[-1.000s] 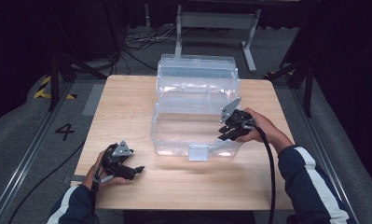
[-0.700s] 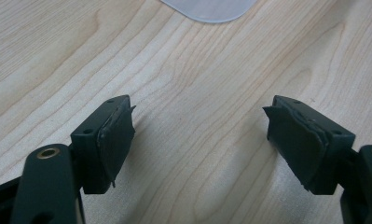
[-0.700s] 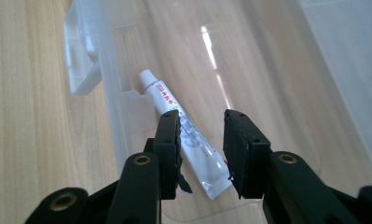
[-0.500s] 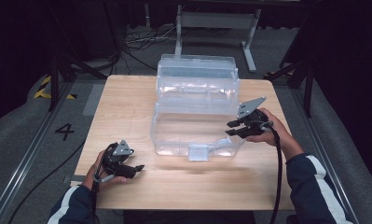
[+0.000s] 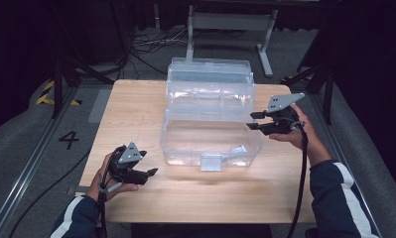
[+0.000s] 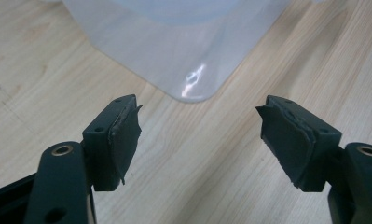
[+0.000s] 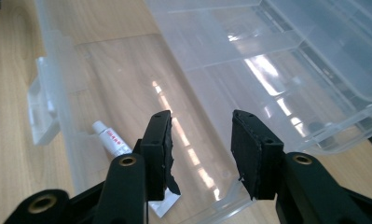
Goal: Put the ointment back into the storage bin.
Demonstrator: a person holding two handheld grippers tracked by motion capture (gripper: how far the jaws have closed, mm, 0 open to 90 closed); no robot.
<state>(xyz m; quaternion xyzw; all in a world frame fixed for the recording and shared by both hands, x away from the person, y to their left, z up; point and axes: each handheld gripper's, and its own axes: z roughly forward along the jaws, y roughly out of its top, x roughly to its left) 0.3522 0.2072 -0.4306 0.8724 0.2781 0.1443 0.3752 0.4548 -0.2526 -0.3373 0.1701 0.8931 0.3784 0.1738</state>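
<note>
While the right hand-held gripper [image 5: 254,120], empty and just opening, hangs over the box [image 5: 210,141] holding a tube [image 7: 111,138], the left hand-held gripper [image 5: 153,172], narrowing, grips nothing above the surface [image 5: 136,104].

Navy sleeves [image 5: 337,193] with white stripes, black hand-held gripper [image 5: 255,120], grey plate

You work at a wooden table [image 5: 136,109]; beyond it, cables [image 5: 146,47] cross grey floor marked 4 [image 5: 69,140].
</note>
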